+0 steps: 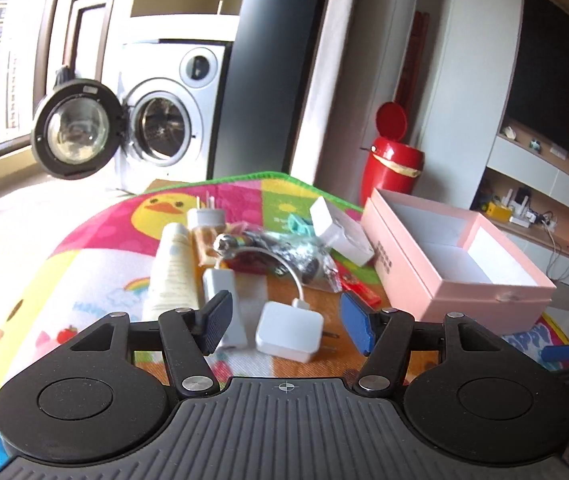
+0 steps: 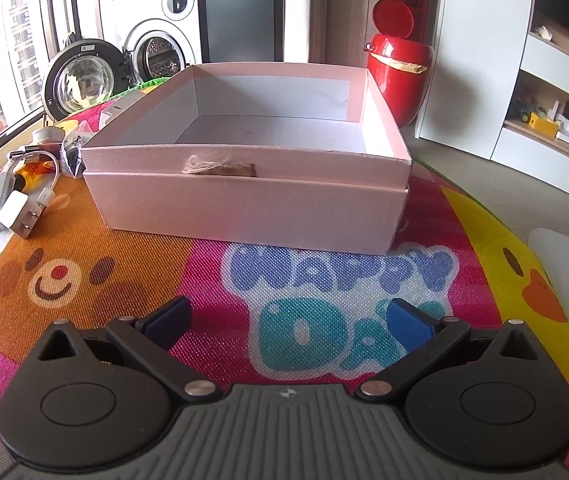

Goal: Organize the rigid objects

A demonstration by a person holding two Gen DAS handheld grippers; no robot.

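Colourful play mat (image 2: 132,248) is seen covering the floor, washing machine (image 1: 164,120) behind. Pink box (image 2: 244,204) sits open on mat, w/ clutter at its side. Left gripper (image 1: 286,322) is held wide around white charger (image 1: 288,332); right gripper (image 2: 290,322) wide, nothing between.

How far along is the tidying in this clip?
Nothing looks done: the pink box is empty. Nothing is in hand; the left gripper is open around the white charger, the right gripper open over the mat. The whole pile, including the cream tube, remains.
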